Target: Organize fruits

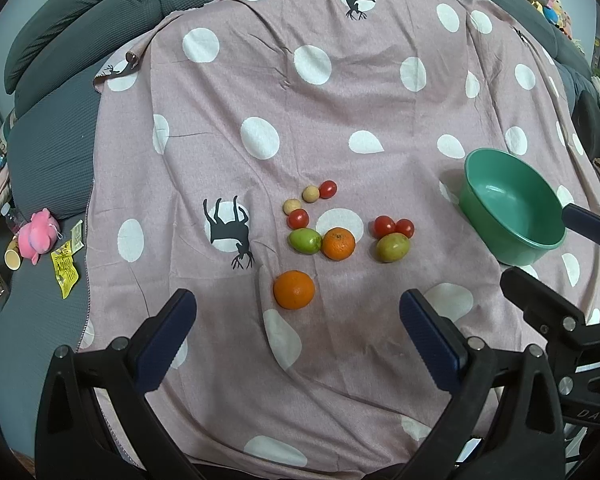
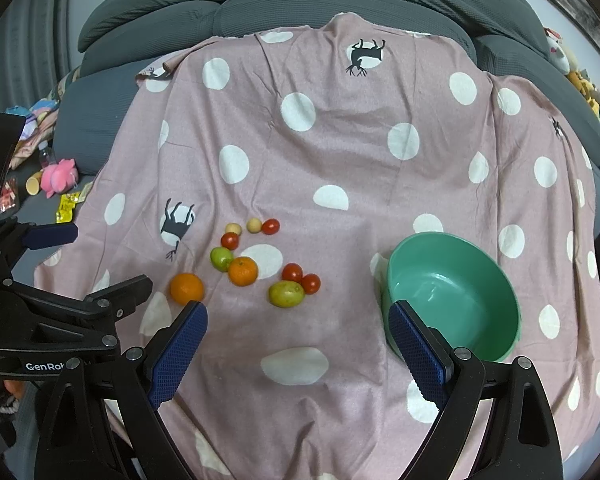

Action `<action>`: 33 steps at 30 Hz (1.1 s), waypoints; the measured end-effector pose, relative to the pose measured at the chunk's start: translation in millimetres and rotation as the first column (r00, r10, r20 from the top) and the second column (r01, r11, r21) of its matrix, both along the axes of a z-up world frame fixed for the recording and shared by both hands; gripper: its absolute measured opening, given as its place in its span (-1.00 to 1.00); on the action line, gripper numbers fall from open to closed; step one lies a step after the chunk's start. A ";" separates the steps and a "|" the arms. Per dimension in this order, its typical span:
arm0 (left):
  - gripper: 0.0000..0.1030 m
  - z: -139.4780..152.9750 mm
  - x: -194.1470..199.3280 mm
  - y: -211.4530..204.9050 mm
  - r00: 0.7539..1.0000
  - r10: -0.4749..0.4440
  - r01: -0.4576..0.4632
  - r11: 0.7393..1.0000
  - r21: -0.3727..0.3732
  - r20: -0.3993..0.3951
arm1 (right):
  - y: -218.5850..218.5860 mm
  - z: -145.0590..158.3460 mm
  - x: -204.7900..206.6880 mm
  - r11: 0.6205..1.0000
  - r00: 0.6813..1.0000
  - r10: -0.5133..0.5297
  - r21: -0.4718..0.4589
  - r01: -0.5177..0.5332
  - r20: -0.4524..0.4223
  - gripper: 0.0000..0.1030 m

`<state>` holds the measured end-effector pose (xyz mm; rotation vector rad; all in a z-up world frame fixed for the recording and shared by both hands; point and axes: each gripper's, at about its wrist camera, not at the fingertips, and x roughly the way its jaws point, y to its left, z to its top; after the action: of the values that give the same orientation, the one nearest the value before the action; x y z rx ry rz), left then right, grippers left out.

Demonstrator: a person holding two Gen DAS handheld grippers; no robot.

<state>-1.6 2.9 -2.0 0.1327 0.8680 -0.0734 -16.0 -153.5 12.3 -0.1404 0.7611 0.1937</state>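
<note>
Fruits lie loose on a pink dotted cloth point(image 1: 340, 120): two oranges point(image 1: 294, 290) point(image 1: 339, 243), two green mangoes point(image 1: 305, 240) point(image 1: 393, 246), several red tomatoes point(image 1: 385, 225) and two small tan fruits point(image 1: 291, 205). An empty green bowl point(image 1: 514, 222) stands to their right. My left gripper point(image 1: 296, 320) is open and empty, just short of the near orange. My right gripper point(image 2: 298, 332) is open and empty; the bowl's rim point(image 2: 392, 264) is beside its right finger and the near orange point(image 2: 186, 288) by its left finger.
The cloth covers a grey sofa point(image 2: 300, 4). A pink plush toy point(image 1: 38, 234), a yellow packet point(image 1: 65, 270) and a cup point(image 1: 12, 259) lie on the seat at the left. Plush toys point(image 2: 592, 92) pile at the far right.
</note>
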 end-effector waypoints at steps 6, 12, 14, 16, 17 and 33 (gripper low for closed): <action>0.98 0.5 -1.7 0.0 1.000 0.001 -0.001 1.000 0.001 0.003 | 0.0 1.1 -0.3 1.000 1.000 0.001 0.001 -0.001 -0.001 0.80; 0.98 0.5 -1.3 0.0 1.000 0.001 -0.001 1.000 0.000 0.002 | 0.4 2.8 -0.7 1.000 1.000 0.001 0.000 -0.001 0.000 0.80; 0.98 0.5 -1.5 0.1 1.000 0.000 0.000 1.000 0.000 0.002 | -0.5 2.7 -0.2 1.000 1.000 0.000 0.000 0.000 0.000 0.80; 0.98 0.4 -1.2 0.0 1.000 0.001 -0.001 1.000 0.000 0.002 | -2.0 2.0 1.0 1.000 1.000 0.000 0.000 0.000 -0.001 0.80; 0.98 0.4 -1.4 0.1 1.000 0.001 -0.001 1.000 -0.001 0.001 | -2.9 1.9 1.2 1.000 1.000 0.000 -0.001 0.000 0.000 0.80; 0.98 -0.8 -1.2 -1.4 1.000 0.002 -0.002 1.000 -0.003 -0.007 | 1.7 1.0 2.7 1.000 1.000 0.003 -0.003 -0.003 -0.007 0.80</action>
<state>-2.8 1.4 -2.9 0.1290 0.8748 -0.0728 -13.3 -151.8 13.3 -0.1440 0.7683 0.1960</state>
